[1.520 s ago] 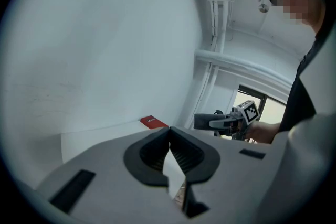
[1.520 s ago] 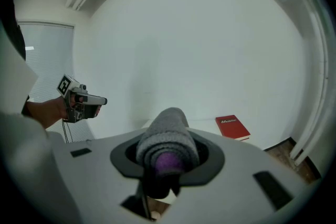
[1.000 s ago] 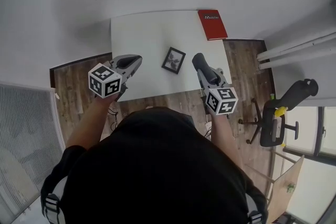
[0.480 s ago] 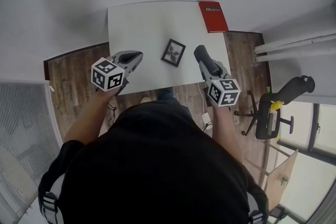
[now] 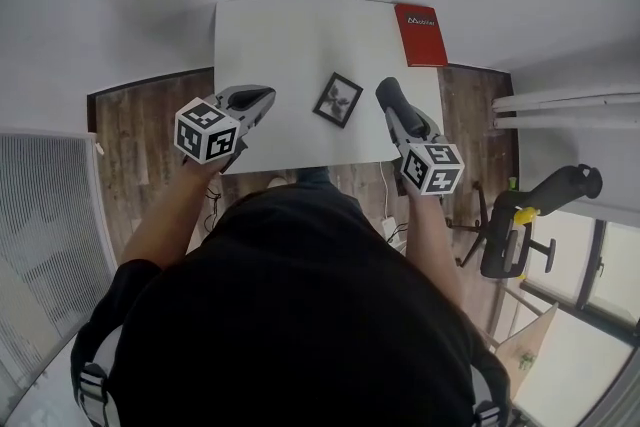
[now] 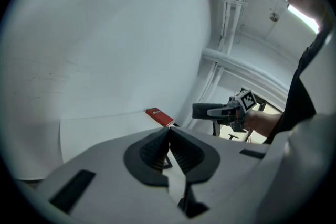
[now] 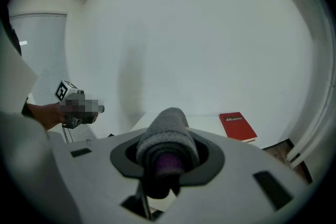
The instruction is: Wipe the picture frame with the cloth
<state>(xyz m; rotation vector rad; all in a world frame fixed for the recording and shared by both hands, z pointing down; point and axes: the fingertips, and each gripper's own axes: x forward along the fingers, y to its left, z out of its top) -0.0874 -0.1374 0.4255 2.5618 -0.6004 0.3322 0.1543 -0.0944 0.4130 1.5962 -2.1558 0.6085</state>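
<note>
In the head view we hold the left gripper (image 5: 262,96) at centre left and the right gripper (image 5: 386,91) at centre right. Both reach over the near edge of the white rectangular table (image 5: 280,35), which fills the upper middle of the view. The small black square picture frame (image 5: 337,99) lies flat on the table between the two tools, turned cornerwise. It sits nearer the right one and touches neither.

Looking along the left gripper, we see its jaws pressed together tip to tip, with nothing pinched between them. Looking along the right gripper, we see its jaws clamped on a rolled grey fabric cloth (image 7: 165,131). The roll pokes forward past the tips, and a purple patch shows at its near end. In the head view that roll is the dark rounded end just right of the picture frame.

A flat red hardcover book (image 5: 420,33) lies at the table's upper right corner, well apart from the picture frame. At the right edge of the head view a black office chair (image 5: 520,225) stands on the brown wooden floor (image 5: 150,135). A grey ribbed panel (image 5: 40,245) fills the lower left.
</note>
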